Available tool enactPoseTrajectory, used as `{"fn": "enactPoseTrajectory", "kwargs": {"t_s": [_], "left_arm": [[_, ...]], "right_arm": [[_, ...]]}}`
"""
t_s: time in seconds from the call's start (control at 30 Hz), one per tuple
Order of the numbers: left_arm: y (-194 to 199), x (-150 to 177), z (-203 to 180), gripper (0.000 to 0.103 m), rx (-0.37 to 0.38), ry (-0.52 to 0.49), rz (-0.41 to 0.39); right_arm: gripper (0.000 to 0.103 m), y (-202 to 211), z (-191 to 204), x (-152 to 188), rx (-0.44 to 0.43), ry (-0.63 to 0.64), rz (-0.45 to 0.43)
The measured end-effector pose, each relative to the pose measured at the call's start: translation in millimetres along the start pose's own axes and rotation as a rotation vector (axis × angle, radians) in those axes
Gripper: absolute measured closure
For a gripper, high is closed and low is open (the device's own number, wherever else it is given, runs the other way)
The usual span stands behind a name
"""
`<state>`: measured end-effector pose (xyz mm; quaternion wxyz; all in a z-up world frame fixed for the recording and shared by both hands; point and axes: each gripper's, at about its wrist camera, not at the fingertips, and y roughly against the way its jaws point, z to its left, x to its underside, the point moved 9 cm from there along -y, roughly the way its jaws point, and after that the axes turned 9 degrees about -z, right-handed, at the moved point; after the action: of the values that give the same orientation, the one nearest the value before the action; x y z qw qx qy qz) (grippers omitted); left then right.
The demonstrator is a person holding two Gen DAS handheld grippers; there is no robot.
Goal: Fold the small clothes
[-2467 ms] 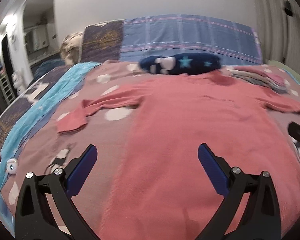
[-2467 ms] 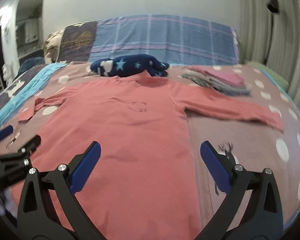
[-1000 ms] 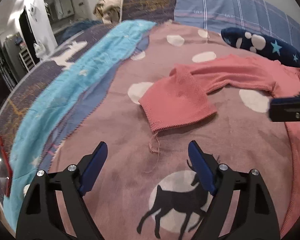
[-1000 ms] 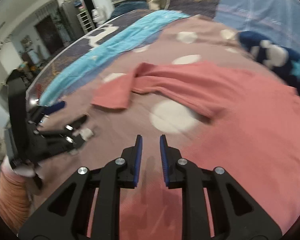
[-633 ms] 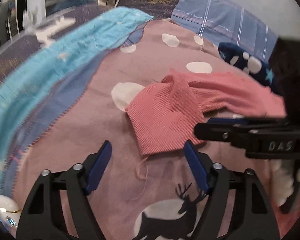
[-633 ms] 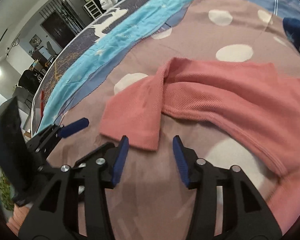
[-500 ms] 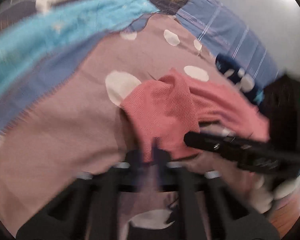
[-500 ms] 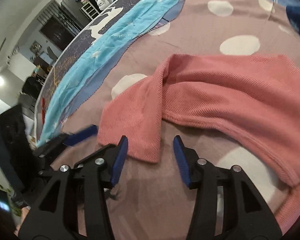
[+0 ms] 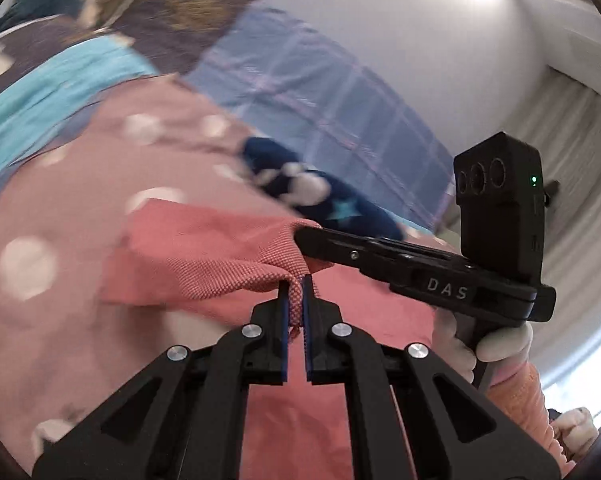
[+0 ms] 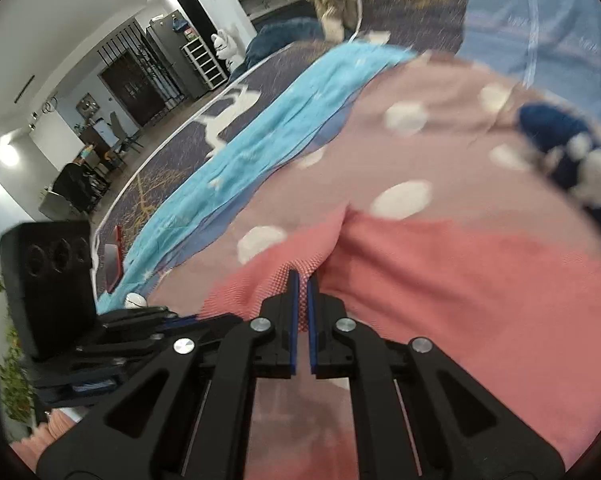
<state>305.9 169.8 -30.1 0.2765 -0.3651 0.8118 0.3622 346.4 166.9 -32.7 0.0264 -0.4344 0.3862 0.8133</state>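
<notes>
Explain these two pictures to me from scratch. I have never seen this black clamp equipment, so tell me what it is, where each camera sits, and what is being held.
There is no robot here: a person holds a black two-finger clamp in each hand, each with a camera looking along its fingers. In the left camera's view, the left gripper is shut on the cuff of a pink sweater, and the right gripper reaches in from the side. The right camera's view shows that gripper pinching the same sleeve. Everything lies on a dotted pink blanket, beside a navy plush toy.
</notes>
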Motion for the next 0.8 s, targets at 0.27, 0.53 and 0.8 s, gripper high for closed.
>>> {"fn": "enactPoseTrajectory", "kwargs": {"t_s": [0.27,0.53,0.8], "left_arm": [[-73.3,24.2,-117.8,0.098,0.091,-0.101,0.103],[-131.4,94.8,-160.9,0.098,0.090,-0.152,0.249],[-178.1,143.5,-178.4,0.098,0.069,-0.197,0.354]], "right_arm": [[0.099,103.1,-93.7,-1.6,0.186,-0.008,-0.071],[0.099,154.6,-167.6,30.8,0.271,-0.053,-0.097],[0.099,169.0,-231.6,80.6,0.286,-0.173,-0.091]]}}
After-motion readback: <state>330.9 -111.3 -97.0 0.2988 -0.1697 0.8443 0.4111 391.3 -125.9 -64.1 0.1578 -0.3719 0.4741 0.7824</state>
